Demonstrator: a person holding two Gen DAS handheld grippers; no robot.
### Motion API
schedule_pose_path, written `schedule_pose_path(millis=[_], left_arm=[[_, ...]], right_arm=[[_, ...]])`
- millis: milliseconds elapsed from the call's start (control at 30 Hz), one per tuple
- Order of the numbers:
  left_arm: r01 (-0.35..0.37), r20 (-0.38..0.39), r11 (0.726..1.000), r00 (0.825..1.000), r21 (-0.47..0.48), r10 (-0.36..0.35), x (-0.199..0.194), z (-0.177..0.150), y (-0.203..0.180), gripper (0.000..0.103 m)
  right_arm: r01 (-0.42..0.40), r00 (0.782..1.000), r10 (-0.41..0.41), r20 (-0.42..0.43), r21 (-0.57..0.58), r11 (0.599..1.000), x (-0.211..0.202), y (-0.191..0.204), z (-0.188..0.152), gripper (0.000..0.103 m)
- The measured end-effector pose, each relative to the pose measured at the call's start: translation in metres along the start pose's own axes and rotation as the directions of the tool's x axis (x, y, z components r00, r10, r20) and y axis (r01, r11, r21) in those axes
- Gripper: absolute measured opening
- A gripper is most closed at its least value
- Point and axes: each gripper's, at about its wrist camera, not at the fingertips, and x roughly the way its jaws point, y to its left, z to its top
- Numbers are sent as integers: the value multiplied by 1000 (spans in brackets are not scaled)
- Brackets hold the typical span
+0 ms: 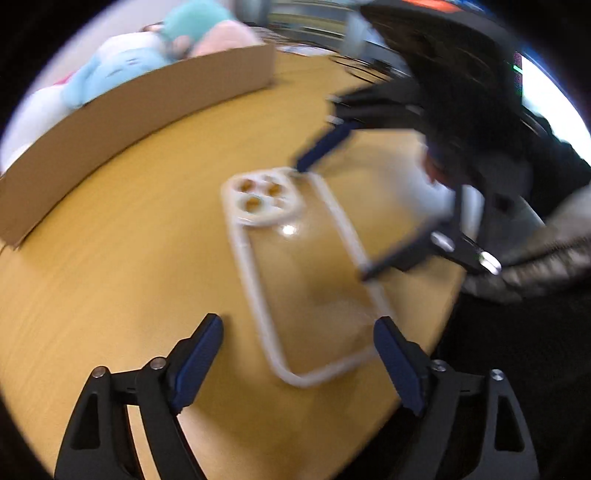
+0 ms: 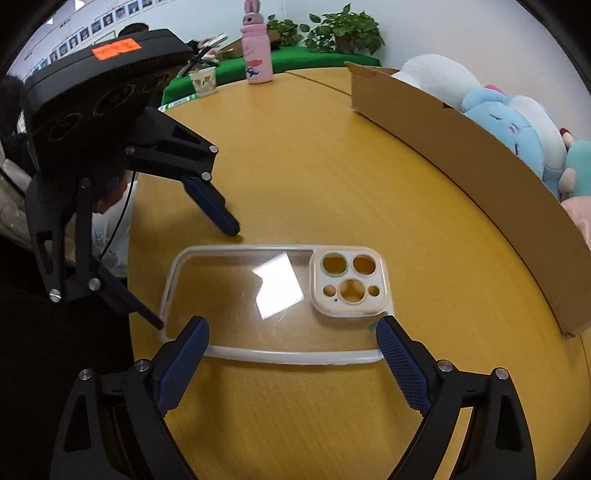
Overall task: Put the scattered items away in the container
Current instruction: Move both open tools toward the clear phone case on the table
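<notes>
**Both hand-held grippers spread over a clear phone case**

Left hand-held gripper (image 1: 299,354): released, blue pads wide apart, straddling the short end of the phone case (image 1: 295,266) opposite the camera cutouts; no pad seen pressing on it. Blurred in its own view. Seen from the right wrist as well (image 2: 199,277), one finger tip down near the long edge of the case, the other at its corner.

Right hand-held gripper (image 2: 291,336): likewise released, pads spread along the near long edge of the phone case (image 2: 273,299), one by the plain end, one just beside the camera-cutout block. Contact too close to call. From the left wrist (image 1: 328,221), tips near the far long edge.

Phone case: transparent with a pale rim, lying flat on the yellow wooden table (image 2: 332,166), between the two grippers, near the table's edge.

Beyond: a cardboard box (image 2: 461,147) standing on the table, well apart from the case, plush toys (image 2: 509,122) behind its wall. Farther back, a pink bottle (image 2: 255,55) with rabbit ears and potted plants (image 2: 340,33).
</notes>
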Motion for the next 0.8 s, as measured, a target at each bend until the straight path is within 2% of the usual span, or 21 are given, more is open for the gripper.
schedule_pose_path(millis=[100,233,333,467,533,600,700,733,800], left_arm=[[-54,13,994,998,-91,55,4,11,27,87],[-93,10,978,995,-185,97,10,24,60,89],[-83,-15,978,997,-189,82,15,32,67,89],[11,24,980,1000,-198,-6,4,39,62,89],[3,47,980,999,-199,7,0,40,57,89],[20,73,979,997,-203,-5,-6,43,55,89],[29,93,982,996,-184,-12,0,52,42,89],[24,87,984,996,-179,-9,5,55,38,89],[31,68,983,997,-182,-19,9,54,40,89]], right_arm=[[39,999,-39,-8,-21,999,5,6,-2,96],[72,997,-72,11,38,997,2,4,-1,98],[114,993,-118,31,101,988,5,-3,1,98],[193,979,-204,30,208,959,7,-23,3,98],[249,964,-264,17,287,925,7,-38,3,98],[309,944,-330,-8,374,874,7,-53,5,98],[389,906,-419,-60,510,767,0,-68,2,98],[395,901,-428,-76,556,731,-4,-73,0,98],[295,931,-364,-21,628,720,-18,-80,-3,97]])
